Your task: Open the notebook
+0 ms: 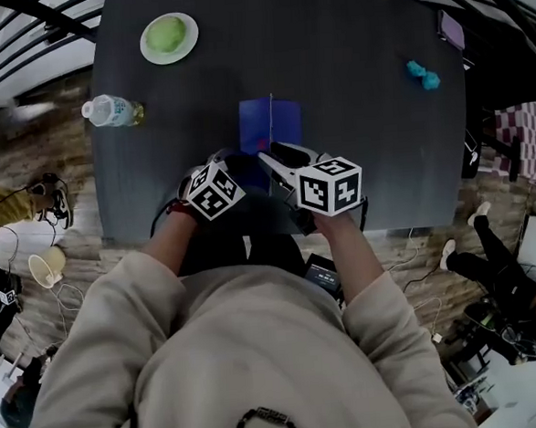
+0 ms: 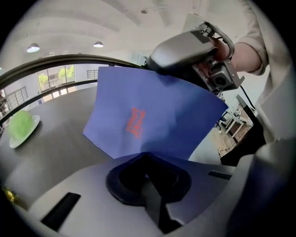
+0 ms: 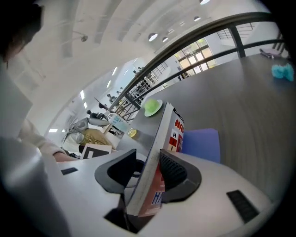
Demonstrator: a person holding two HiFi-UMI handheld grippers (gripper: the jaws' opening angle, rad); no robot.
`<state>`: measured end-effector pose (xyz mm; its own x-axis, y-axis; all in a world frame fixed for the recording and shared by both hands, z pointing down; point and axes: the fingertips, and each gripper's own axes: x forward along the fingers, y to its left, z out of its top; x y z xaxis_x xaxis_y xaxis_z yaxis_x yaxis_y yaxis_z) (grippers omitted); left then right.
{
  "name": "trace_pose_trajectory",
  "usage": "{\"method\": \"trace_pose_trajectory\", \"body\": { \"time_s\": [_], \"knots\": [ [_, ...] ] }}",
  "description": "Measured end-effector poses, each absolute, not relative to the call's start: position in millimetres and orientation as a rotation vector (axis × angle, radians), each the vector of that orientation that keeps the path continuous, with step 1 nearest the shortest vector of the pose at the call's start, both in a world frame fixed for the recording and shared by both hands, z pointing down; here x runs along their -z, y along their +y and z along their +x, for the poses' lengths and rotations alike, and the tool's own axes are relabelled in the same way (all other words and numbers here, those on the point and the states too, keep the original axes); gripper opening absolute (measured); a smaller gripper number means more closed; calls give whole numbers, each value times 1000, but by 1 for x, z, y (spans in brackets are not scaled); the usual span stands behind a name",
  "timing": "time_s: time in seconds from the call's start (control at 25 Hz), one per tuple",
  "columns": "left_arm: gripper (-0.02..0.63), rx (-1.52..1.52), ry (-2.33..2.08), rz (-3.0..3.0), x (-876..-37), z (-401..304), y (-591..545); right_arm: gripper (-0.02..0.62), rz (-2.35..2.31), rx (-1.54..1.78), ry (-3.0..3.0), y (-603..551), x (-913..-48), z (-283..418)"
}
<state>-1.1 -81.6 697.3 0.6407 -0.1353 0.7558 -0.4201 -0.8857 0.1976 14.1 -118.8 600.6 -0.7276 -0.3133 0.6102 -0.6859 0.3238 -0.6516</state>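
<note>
Pinching notebook (image 3: 163, 134) cover edge, right gripper (image 3: 149, 170); open table (image 3: 249, 102) beyond.

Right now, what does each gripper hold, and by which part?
The right gripper holds the notebook cover by its upper edge. The left gripper is shut; its hold is unclear.

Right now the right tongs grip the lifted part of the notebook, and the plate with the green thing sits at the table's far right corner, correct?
Not quite. The head view shows the plate at the far left corner of the table, not the right. The right tongs do grip the lifted part of the notebook.
</note>
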Motion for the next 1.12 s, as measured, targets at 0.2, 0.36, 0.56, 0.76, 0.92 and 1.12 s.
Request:
{"method": "trace_pose_trajectory", "body": {
  "time_s": [0.2,0.36,0.56,0.76,0.92,1.12],
  "knots": [
    [0,-1057,-422,2498,-693,-4,-81,170,801,-1441,-2274,-115,-587,-15],
    [0,-899,-450,2525,-667,-15,-86,170,720,-1479,-2344,-115,-569,-39],
    [0,-655,-531,2496,-635,-49,-95,170,565,-1588,-2363,-110,-565,-69],
    [0,-529,-640,2395,-628,-88,-102,170,458,-1604,-2323,-104,-577,-98],
    [0,-455,-738,2274,-633,-105,-109,170,421,-1614,-2305,-104,-584,-109],
    [0,-451,-773,2223,-641,-108,-99,170,358,-1588,-2263,-95,-598,-122]
  ]
}}
